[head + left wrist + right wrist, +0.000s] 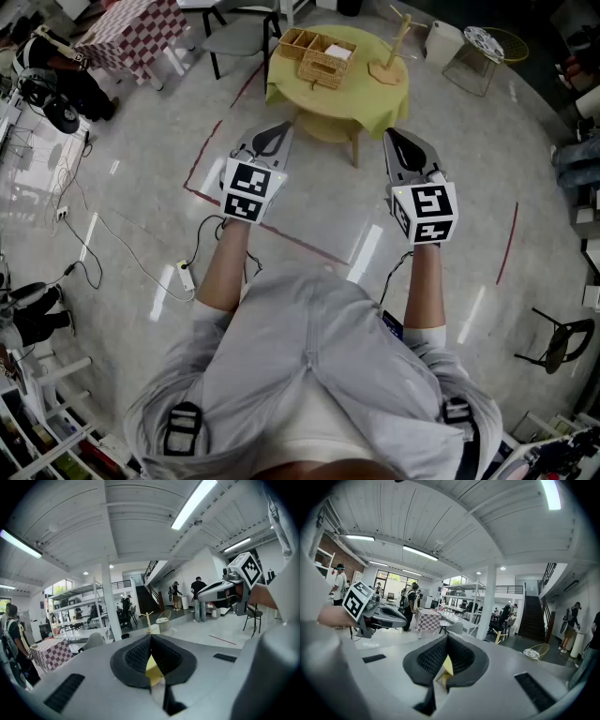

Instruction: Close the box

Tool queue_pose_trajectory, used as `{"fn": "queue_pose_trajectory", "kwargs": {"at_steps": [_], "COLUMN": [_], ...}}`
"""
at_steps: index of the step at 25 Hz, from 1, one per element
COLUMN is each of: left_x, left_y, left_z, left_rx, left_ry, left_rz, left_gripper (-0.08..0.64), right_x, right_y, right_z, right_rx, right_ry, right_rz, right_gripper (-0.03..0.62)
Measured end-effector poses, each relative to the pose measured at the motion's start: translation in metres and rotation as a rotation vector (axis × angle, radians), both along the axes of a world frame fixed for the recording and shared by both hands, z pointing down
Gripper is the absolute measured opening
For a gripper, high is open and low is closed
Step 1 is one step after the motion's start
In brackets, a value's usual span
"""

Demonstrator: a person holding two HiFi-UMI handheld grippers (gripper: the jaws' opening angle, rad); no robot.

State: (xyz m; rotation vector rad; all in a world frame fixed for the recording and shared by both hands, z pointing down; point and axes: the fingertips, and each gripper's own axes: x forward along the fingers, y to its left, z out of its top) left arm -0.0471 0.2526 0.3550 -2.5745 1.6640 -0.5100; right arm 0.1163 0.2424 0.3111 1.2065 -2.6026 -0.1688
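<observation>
Head view: the person stands on a glossy grey floor (pixel 112 187) holding both tools out in front, side by side and well apart. The left gripper (pixel 280 126) and right gripper (pixel 392 134) both point at a round table with a yellow-green cloth (pixel 375 94). The small woven wicker box (pixel 328 62) sits on that table, something white showing at its top, just beside an open wicker tray with compartments (pixel 298 39). Neither tool is touching the box; both are clearly short of the table. A wooden peg stand (pixel 392 58) is on the same table.

Left gripper view: the left gripper (pixel 151 638) has its ribbed black pads (pixel 136 656) pressed together at the tips, with nothing gripped. Only a sliver of yellow table shows lower down.

Right gripper view: same deal. The right gripper (pixel 446 638) is pinched closed and empty, pads (pixel 431 657) meeting at the tips.
</observation>
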Motion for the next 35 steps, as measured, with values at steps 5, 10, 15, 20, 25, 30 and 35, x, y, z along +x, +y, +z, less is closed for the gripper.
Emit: {"fn": "queue_pose_trajectory", "kwargs": {"at_steps": [5,10,15,20,25,30,35], "left_x": [0.013,0.028,0.037,0.052,0.06,0.051,0.028], "left_y": [-0.006,-0.013,-0.021,-0.04,-0.072,-0.122,-0.189], "left_z": [0.002,0.004,0.016,0.027,0.037,0.041,0.037], "left_rx": [0.004,0.004,-0.024,-0.05,-0.053,-0.041,-0.027], "left_ry": [-0.012,-0.016,-0.002,-0.009,-0.011,-0.011,-0.012], "left_rz": [-0.002,-0.016,-0.048,-0.045,-0.024,-0.019,-0.013], "left_gripper": [0.029,0.029,0.029,0.029,0.029,0.029,0.029], "right_x": [0.014,0.028,0.043,0.06,0.062,0.054,0.031], "right_y": [-0.008,-0.017,-0.028,-0.049,-0.081,-0.131,-0.196], "right_z": [0.002,0.005,0.022,0.037,0.047,0.049,0.043], "right_rx": [0.005,0.006,-0.055,-0.106,-0.12,-0.114,-0.088], "right_ry": [-0.019,-0.048,-0.062,-0.08,-0.079,-0.08,-0.073], "right_rz": [0.0,-0.028,-0.05,-0.039,-0.032,-0.017,-0.006], "right_gripper": [0.023,0.023,0.023,0.023,0.023,0.023,0.023]}}
